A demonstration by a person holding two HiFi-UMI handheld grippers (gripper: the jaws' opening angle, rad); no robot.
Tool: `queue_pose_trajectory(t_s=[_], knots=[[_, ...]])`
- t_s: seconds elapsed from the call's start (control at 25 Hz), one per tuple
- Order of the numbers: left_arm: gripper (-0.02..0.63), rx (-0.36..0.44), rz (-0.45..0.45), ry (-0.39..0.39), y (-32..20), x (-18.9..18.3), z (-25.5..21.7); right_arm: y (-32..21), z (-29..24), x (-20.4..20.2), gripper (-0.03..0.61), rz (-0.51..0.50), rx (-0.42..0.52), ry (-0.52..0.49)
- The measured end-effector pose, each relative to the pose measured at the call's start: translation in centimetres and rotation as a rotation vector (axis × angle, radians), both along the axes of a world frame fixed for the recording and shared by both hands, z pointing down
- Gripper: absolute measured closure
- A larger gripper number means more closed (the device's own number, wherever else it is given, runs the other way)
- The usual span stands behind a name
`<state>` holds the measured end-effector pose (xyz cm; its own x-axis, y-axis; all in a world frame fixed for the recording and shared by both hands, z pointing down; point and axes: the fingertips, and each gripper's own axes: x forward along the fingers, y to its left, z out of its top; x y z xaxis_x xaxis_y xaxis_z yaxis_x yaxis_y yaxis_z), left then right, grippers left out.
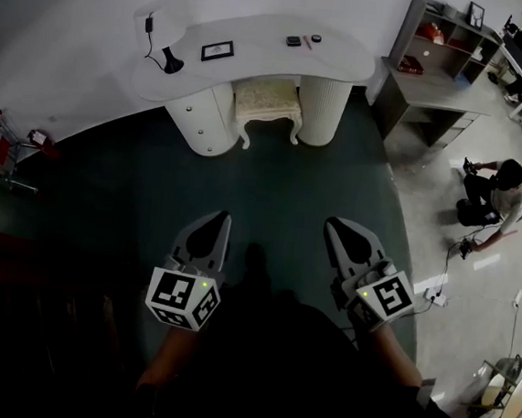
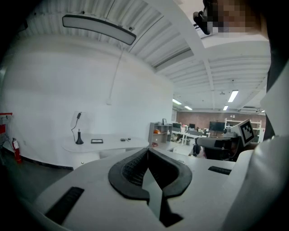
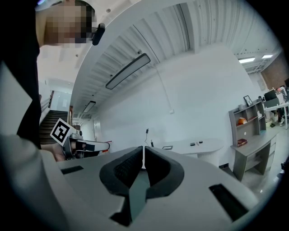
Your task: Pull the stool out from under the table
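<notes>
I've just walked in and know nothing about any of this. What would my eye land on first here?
First come the two white tools in the foreground of the head view, the left tool and the right tool, both shut and empty, pointing across the dark floor. Beyond them is a curved white table with a cream stool tucked under it. At the right, a person crouches low.

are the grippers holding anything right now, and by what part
Nothing is held. The left gripper and right gripper are both shut on empty air, well short of the stool under the table.
</notes>
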<state>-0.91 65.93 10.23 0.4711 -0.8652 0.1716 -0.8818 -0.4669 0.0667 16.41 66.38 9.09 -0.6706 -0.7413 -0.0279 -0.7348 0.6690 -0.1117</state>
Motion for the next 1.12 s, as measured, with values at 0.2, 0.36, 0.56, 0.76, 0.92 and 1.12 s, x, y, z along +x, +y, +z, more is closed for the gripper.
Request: queue_pose_trajectory(t_s=[0.2,0.36,0.56,0.76,0.92,1.12], knots=[[0.600,0.024,0.019,-0.026,-4.2,-0.7,0.0,-3.3,0.7,-0.3,0.560,0.035,-0.026,0.037],[0.600,0.032,0.025,-0.021,-8.6,-2.8,-0.2,-7.9,0.6,-2.6,0.560,0.034,-0.034,0.050],[0.600,0.053,0.018,-0.021,-14.2,-6.5,-0.8,-14.0,-0.2,-6.6,0.560,0.012,-0.028,0.074],[0.600,0.073,0.017,-0.017,-18.7,-10.3,-1.6,-18.4,-0.9,-10.3,0.560,0.004,-0.027,0.095],[0.600,0.070,-0.008,-0.007,-21.5,-13.1,-1.3,-21.3,-0.7,-11.8,0.560,0.006,-0.041,0.111],[0.600,0.053,-0.023,0.001,-23.8,-14.5,-0.9,-24.1,-0.5,-12.2,0.560,0.008,-0.062,0.117]])
